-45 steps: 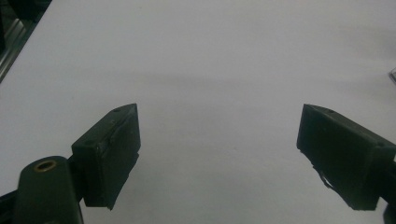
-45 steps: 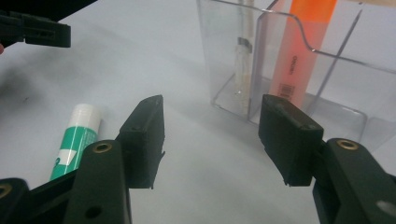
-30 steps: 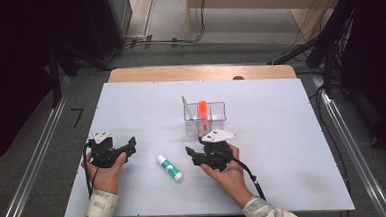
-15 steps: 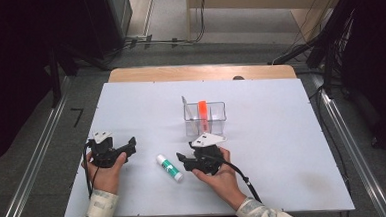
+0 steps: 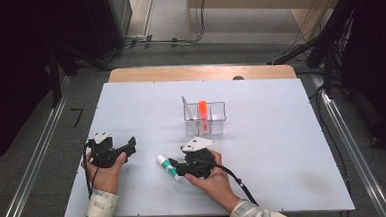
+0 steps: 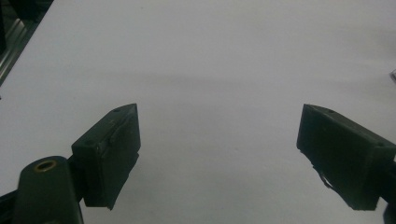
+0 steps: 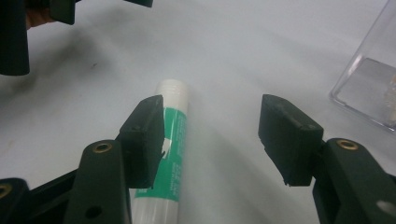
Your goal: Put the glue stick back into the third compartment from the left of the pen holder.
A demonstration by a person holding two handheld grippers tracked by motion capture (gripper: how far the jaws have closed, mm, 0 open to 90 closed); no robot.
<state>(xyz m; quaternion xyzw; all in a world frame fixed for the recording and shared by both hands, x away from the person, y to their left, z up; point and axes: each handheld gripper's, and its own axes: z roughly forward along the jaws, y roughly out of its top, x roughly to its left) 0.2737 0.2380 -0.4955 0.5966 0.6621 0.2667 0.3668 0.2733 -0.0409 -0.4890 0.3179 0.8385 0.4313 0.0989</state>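
A white tube with a green label (image 5: 167,166) (image 7: 169,154) lies flat on the white table (image 5: 263,150), left of centre near the front. My right gripper (image 5: 176,168) (image 7: 211,140) is open and low at the tube; in the right gripper view the tube runs along the inside of the left jaw, with a wide gap to the right jaw. My left gripper (image 5: 128,147) (image 6: 218,154) rests at the front left, held in a hand, jaws wide open over bare table. A clear plastic box (image 5: 205,119) holding an orange marker (image 5: 202,110) stands at mid-table.
The clear box's corner (image 7: 369,79) sits close on the right in the right gripper view. A wooden board (image 5: 201,73) edges the table's far side. Metal rails (image 5: 36,162) run along both sides of the table. A cable (image 5: 237,181) trails from the right gripper.
The right gripper has moved left and slightly down to the tube, its jaws now beside it. The left gripper has stayed put.
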